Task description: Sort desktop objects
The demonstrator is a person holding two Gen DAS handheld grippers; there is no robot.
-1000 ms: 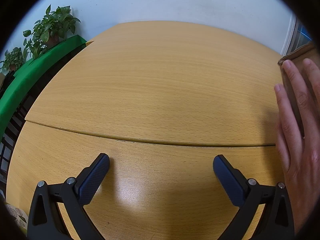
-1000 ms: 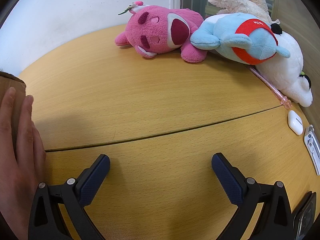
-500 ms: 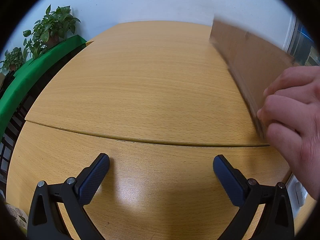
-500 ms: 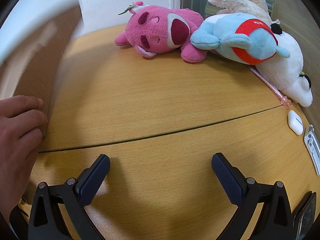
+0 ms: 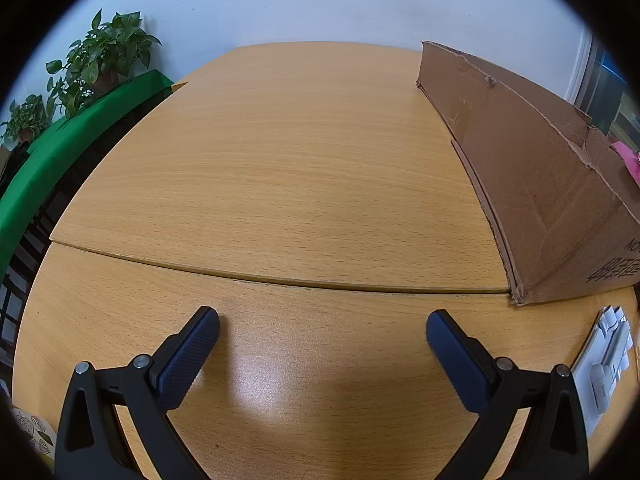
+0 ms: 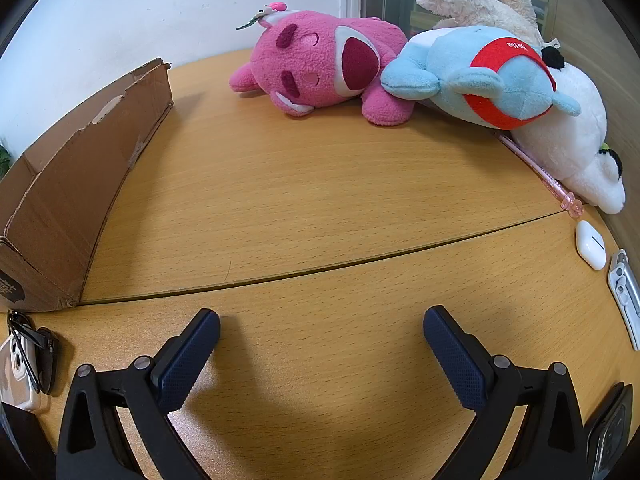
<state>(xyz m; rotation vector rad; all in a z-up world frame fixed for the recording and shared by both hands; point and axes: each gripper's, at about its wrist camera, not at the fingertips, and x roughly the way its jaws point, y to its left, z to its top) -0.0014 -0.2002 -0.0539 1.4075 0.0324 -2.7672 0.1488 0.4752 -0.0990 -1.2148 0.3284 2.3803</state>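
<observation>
While both fingers gape | cardboard box lies between left gripper, right gripper

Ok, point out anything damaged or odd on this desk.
The cardboard box stands out: its top edge is ragged and torn, with flaps missing. The plush toys lie toppled in a heap, the blue one across the pink one and the white one. Nothing looks spilled.

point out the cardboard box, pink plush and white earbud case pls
cardboard box [image 6: 76, 184], right wrist view, on its outer side wall.
pink plush [image 6: 320, 68], right wrist view, on its face.
white earbud case [image 6: 590, 245], right wrist view, on the middle of its shell.
</observation>
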